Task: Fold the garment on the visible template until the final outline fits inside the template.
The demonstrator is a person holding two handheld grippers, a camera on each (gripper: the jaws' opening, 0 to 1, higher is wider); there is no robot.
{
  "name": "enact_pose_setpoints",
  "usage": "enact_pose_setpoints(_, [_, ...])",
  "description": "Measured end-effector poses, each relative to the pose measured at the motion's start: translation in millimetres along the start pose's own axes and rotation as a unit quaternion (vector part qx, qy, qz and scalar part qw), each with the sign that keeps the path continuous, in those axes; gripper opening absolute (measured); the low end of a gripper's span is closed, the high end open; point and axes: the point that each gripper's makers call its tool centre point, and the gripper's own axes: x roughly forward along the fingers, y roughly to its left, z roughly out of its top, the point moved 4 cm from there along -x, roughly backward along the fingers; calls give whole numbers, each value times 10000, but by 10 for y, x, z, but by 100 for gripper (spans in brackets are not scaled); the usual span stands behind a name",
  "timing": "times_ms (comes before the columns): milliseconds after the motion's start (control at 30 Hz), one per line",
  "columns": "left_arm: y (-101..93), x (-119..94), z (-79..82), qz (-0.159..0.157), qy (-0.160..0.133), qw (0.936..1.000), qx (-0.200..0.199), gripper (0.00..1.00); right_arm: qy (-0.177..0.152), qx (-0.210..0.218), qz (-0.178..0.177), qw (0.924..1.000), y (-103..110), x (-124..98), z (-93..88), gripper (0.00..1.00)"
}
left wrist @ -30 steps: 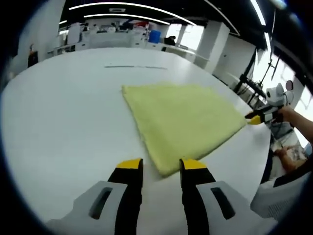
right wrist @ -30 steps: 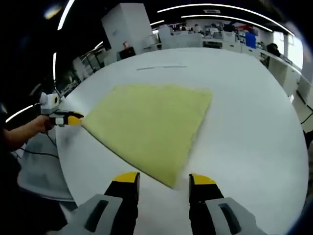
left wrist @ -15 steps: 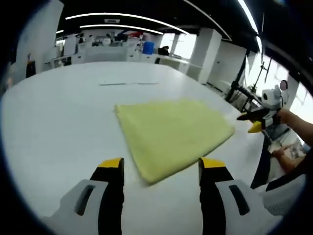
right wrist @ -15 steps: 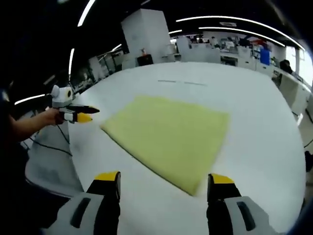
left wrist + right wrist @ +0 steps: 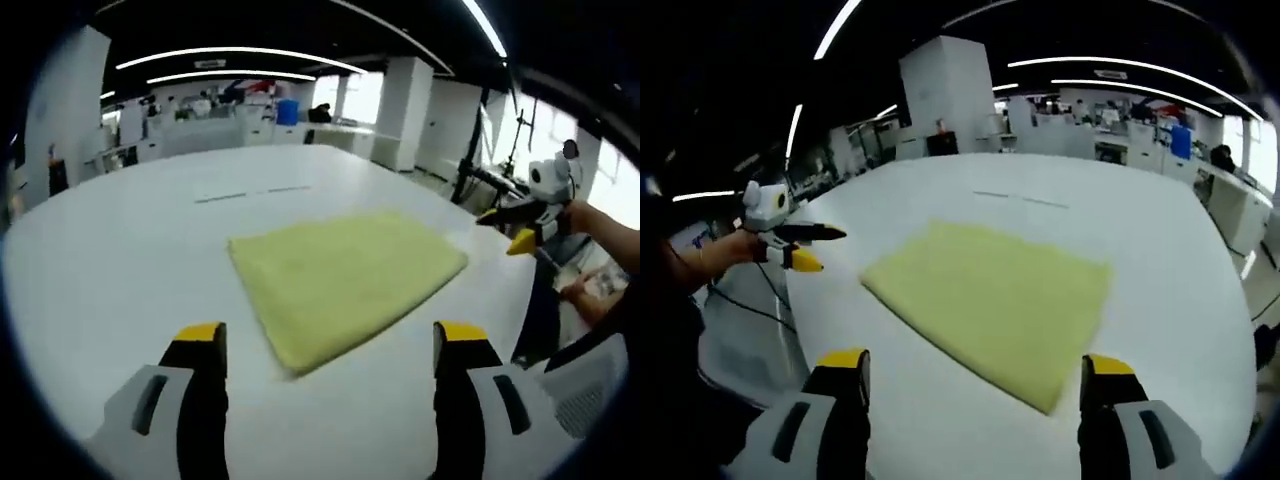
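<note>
On the white table (image 5: 90, 250), in the left gripper view, I see the yellow cloth (image 5: 345, 275) lying flat and folded, a corner pointing toward my left gripper (image 5: 325, 345). That gripper is released, its jaws spread wide and holding nothing, the cloth just beyond the tips. My right gripper (image 5: 975, 375) is likewise released, jaws wide apart, empty, with the cloth (image 5: 1000, 300) ahead of it. Neither gripper touches the cloth.

Nothing lies on or against the cloth. A thin dark line (image 5: 250, 193) is marked on the table beyond it; I cannot make out a full outline. In the left gripper view the right gripper (image 5: 520, 225) enters from the right, held by a hand (image 5: 585, 225) off the table edge. Behind stand white pillars (image 5: 405, 110) and desks (image 5: 1120, 130) under ceiling light strips (image 5: 230, 55).
</note>
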Motion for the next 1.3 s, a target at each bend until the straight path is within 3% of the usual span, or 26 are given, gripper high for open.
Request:
enact_pose_setpoints(200, [-70,-60,-12,-69,-59,10000,-28,93,-167,-29,47,9998,58,-23,11,99])
enact_pose_setpoints(333, [-104,-90,-29,-113,-87,9999,6,99,-184,-64,56,9998,92,-52,-11,99])
enact_pose_setpoints(500, [-125,-116,-68,-198,-14,9997,107,99,-179,-42,3,9998,84,-71,-30,99])
enact_pose_setpoints(833, [-127,-155,3,-80,-183,9998,-66,99,-149,-16,-66,9999,98,-90,-62,99])
enact_pose_setpoints(1300, [-41,-184,-5,-1,-122,9999,-35,96,-158,-16,-131,9998,98,-88,-51,97])
